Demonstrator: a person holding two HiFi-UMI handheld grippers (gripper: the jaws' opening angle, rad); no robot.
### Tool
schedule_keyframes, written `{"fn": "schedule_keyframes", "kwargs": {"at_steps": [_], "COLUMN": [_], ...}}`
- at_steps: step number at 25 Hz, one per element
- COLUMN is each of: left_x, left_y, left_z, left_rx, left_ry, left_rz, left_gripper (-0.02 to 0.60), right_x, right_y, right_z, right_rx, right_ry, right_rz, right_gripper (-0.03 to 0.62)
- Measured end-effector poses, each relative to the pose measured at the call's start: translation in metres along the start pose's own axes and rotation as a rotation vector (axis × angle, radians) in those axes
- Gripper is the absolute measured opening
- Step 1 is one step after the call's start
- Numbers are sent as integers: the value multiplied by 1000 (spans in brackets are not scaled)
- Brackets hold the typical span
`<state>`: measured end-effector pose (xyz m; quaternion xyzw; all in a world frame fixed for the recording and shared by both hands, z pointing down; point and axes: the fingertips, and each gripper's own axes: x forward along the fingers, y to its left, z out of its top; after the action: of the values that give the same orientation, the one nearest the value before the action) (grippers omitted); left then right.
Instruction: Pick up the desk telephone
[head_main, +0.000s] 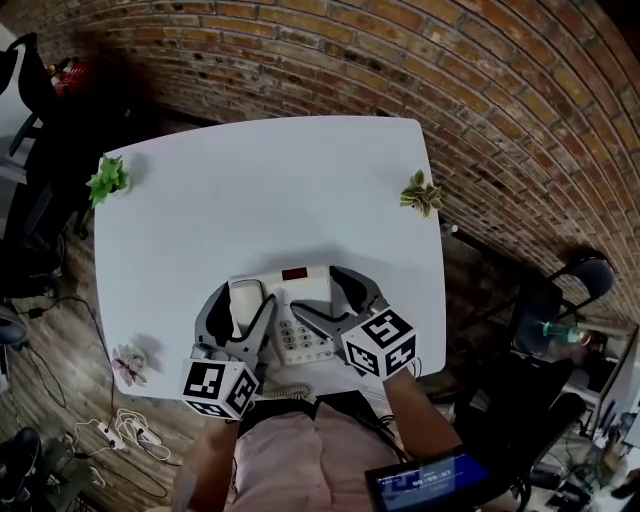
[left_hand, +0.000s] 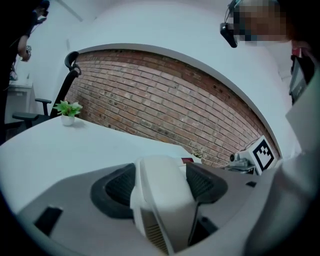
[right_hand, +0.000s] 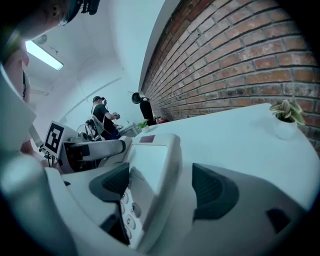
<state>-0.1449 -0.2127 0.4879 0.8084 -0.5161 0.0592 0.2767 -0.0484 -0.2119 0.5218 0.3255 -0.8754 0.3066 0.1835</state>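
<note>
White table (head_main: 260, 200) bears telephone (head_main: 300, 298); three small plants (head_main: 108, 178).

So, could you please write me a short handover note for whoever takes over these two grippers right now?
Left gripper: shut on the handset, one pad on each side of it.
Right gripper: open, jaws straddling the right side of the telephone base; the outer pad stands clear of it.
Things: the telephone base appears to rest at the near edge of the white table, with the coiled cord at that edge.
Done: both grippers are in place.
Left: close the right gripper on the base, then lift both together.
</note>
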Motion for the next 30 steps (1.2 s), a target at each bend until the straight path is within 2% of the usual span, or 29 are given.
{"fn": "schedule_keyframes", "kwargs": {"at_steps": [5, 15, 21, 24, 26, 28, 30], "left_x": [-11, -19, -21, -20, -20, -25, -32], "left_y": [-6, -18, -19, -23, -27, -26, -20], "left_z": [5, 10, 10, 8, 4, -2, -11], "left_rx": [52, 129, 150, 174, 136, 53, -18], "left_ry": [-58, -116, -134, -122, -99, -72, -29], "left_rz": [23, 41, 60, 27, -36, -94, -137], "left_gripper": [324, 311, 290, 313, 406, 452, 466], "right_x": [-3, 2, 4, 3, 2, 1, 1], "right_y": [13, 16, 21, 20, 21, 22, 25], "right_z": [-10, -19, -24, -23, -23, -21, -19], "right_rx": [-27, 90, 121, 114, 105, 87, 71], "right_ry": [33, 59, 59, 52, 47, 34, 22], "right_rz": [102, 275, 327, 341, 352, 365, 375], "right_gripper": [421, 420, 379, 370, 368, 367, 367]}}
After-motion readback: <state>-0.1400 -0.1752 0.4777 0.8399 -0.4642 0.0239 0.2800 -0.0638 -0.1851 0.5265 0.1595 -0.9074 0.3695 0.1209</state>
